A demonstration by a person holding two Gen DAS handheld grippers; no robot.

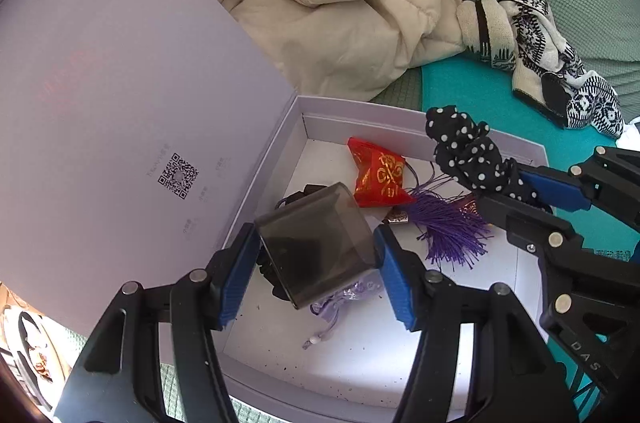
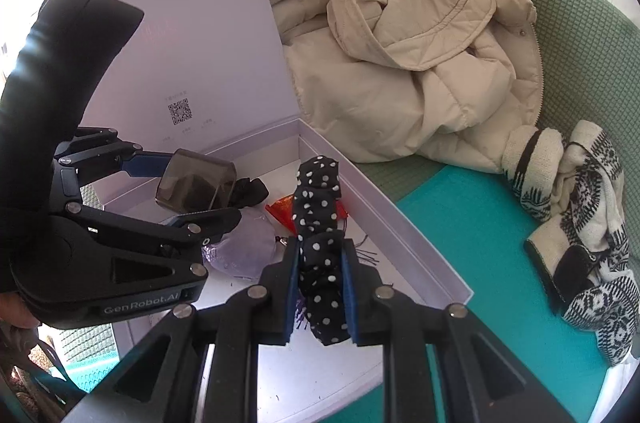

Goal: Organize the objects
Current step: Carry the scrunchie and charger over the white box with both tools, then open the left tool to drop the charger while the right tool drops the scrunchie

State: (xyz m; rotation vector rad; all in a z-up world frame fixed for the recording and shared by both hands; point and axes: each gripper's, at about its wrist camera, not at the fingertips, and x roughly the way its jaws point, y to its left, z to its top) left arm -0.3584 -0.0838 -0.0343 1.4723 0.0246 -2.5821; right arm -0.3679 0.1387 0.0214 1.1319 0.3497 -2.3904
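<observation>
White box [image 1: 404, 375]: red pouch [image 1: 380, 179] at 12 o'clock, purple tassel [image 1: 452, 231] at 2. Left gripper [image 1: 318, 263] grasps smoky translucent case [image 1: 316, 247]; right gripper [image 2: 320, 287] clenches black white-dotted scrunchie [image 2: 320, 223].

Green textured sofa [image 2: 580, 55] – teal mat [image 2: 472, 223] on it – bright daylight.

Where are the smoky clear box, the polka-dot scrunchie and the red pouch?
smoky clear box [image 1: 316, 243]: left wrist view, middle of its tinted face.
polka-dot scrunchie [image 2: 320, 223]: right wrist view, fabric above the pads.
red pouch [image 1: 380, 179]: left wrist view, its gold-printed front.
</observation>
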